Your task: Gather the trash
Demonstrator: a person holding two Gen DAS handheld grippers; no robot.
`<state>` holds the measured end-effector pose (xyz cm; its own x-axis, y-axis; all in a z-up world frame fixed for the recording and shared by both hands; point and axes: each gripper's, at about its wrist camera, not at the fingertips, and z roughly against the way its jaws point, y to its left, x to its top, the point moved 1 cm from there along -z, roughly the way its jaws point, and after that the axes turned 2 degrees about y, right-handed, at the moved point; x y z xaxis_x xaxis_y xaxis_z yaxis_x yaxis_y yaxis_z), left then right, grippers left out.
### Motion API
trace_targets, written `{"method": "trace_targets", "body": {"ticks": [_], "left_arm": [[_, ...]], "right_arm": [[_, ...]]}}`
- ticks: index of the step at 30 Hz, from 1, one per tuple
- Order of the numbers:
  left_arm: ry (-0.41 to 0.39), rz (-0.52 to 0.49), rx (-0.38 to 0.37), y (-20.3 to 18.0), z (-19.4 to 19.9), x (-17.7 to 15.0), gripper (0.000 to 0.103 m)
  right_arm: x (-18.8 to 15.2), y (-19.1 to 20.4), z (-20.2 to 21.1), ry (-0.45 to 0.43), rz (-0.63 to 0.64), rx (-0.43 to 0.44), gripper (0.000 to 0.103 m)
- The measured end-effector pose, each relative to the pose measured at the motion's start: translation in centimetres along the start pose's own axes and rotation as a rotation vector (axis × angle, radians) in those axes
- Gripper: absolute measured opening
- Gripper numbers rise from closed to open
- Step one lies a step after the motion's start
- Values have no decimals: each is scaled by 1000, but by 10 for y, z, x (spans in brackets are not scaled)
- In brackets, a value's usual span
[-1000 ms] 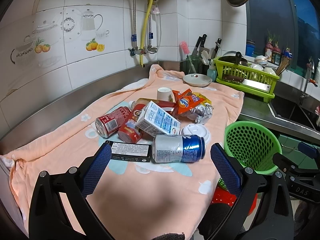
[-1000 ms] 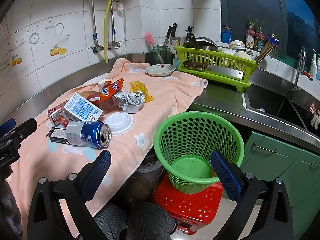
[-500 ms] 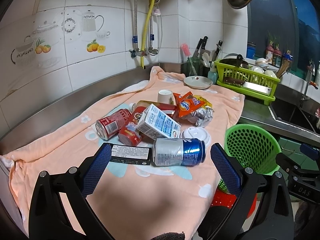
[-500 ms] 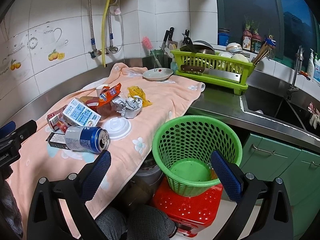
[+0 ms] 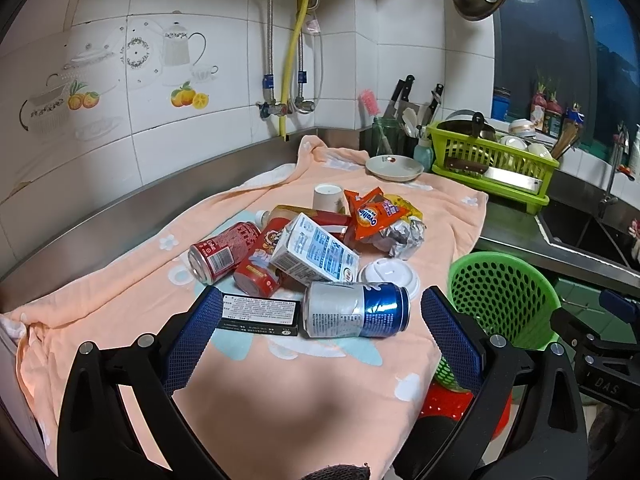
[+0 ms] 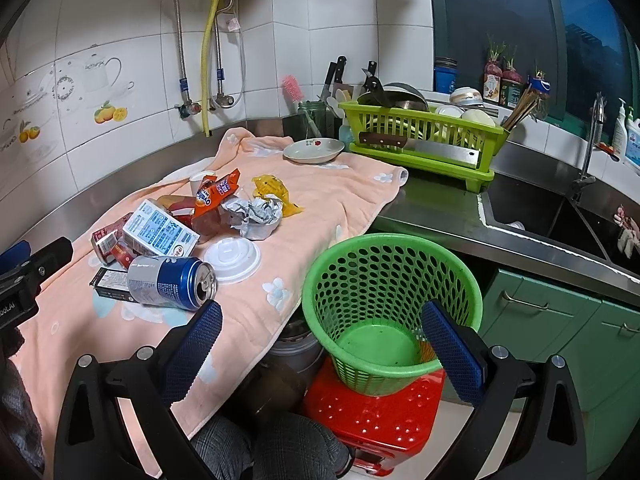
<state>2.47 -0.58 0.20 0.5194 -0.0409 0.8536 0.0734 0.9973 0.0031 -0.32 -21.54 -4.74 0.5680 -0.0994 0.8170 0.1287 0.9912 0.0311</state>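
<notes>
A heap of trash lies on a peach towel [image 5: 280, 380]: a blue and silver can [image 5: 356, 310] on its side, a black box [image 5: 260, 314], a white milk carton [image 5: 314, 254], two red cans [image 5: 224, 250], a white lid [image 5: 390, 276], an orange Ovaltine packet [image 5: 372, 212], crumpled foil [image 5: 400, 236] and a paper cup [image 5: 328, 198]. My left gripper [image 5: 320, 332] is open and empty, just short of the blue can. My right gripper [image 6: 320, 344] is open and empty above the rim of the empty green basket [image 6: 392, 304]. The blue can also shows in the right wrist view [image 6: 172, 282].
The basket stands on a red stool [image 6: 376, 420] beside the counter edge. A white plate [image 6: 314, 150], a knife holder and a green dish rack [image 6: 420, 140] stand at the back. A steel sink [image 6: 560, 216] is to the right. A person's knee [image 6: 272, 448] is below.
Both grippers have drifted slightly back and up, so the trash heap and basket sit a little lower and farther in view. Both stay open and empty.
</notes>
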Motion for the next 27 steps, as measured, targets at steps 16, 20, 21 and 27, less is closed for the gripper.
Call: {"method": "trace_targets", "body": {"ticks": [16, 20, 21, 27], "left_arm": [[7, 6, 4, 4, -4, 3, 98], [10, 7, 7, 6, -6, 4, 98], [10, 7, 6, 7, -7, 5, 98], [12, 9, 10, 8, -9, 5, 98]], "right_arm": [[2, 3, -4, 3, 8, 2, 97], [2, 4, -6, 8, 10, 6, 97], [2, 5, -7, 8, 11, 7, 97], [2, 6, -10, 8, 16, 7, 97]]}}
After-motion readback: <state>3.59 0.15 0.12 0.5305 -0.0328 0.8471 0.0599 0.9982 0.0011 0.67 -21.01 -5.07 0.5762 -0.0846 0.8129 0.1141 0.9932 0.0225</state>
